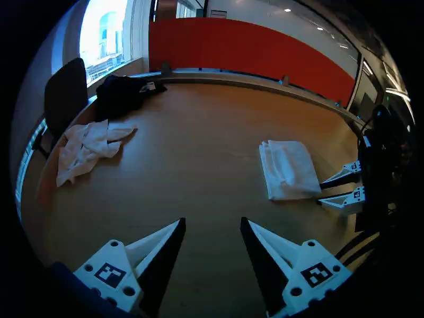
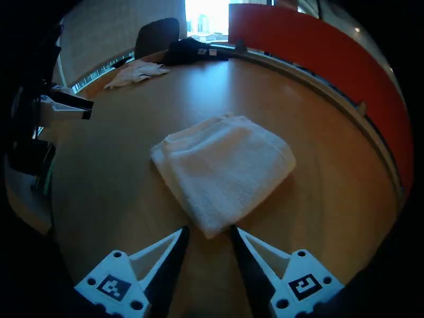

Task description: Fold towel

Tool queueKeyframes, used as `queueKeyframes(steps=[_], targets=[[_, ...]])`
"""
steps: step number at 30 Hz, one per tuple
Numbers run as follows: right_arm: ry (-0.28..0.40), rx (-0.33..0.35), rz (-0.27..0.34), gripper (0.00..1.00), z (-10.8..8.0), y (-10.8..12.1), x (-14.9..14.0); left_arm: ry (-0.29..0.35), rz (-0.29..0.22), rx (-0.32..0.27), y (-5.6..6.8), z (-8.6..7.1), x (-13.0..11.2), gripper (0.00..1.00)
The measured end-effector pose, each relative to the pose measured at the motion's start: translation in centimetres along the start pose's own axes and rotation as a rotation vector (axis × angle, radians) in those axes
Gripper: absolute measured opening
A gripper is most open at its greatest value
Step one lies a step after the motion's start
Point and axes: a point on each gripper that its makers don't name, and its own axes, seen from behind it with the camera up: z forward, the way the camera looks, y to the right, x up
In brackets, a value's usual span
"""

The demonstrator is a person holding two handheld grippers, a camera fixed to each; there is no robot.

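A white towel (image 2: pixel 225 167) lies folded into a thick rectangle on the wooden table (image 2: pixel 328 175). Its near corner reaches into the gap between the fingertips of my right gripper (image 2: pixel 209 230), which is open and not pressing on the cloth. From the left gripper view the same towel (image 1: pixel 289 169) lies at the right, with the right gripper (image 1: pixel 320 193) at its edge. My left gripper (image 1: pixel 212 222) hovers open over bare wood, well apart from the towel; it also appears at the far left of the right gripper view (image 2: pixel 91 109).
A crumpled pile of white cloths (image 1: pixel 87 148) lies near the table's far left edge, beside a black garment (image 1: pixel 124 93). A dark chair (image 1: pixel 63 95) stands behind them under a window. A red partition (image 1: pixel 254 53) runs along the far edge.
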Motion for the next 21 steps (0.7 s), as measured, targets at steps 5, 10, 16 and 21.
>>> queueKeyframes(steps=[5, 10, 16, 21], targets=[[-0.001, -0.003, 0.014, 0.41, 0.03, 0.11, -0.07, -0.001, 0.001, -0.001, -0.06, -0.07, -0.09, 0.76], [-0.005, -0.004, 0.018, 0.19, -0.04, 0.22, -0.23, -0.001, 0.001, -0.001, -0.12, -0.16, -0.16, 0.76], [-0.001, -0.004, 0.032, 0.11, -0.11, 0.11, -0.21, 0.0, 0.001, 0.001, -0.13, -0.22, -0.24, 0.76], [0.011, -0.005, 0.029, 0.11, -0.37, 0.01, 0.14, 0.001, 0.001, 0.001, -0.12, -0.3, -0.23, 0.76]])
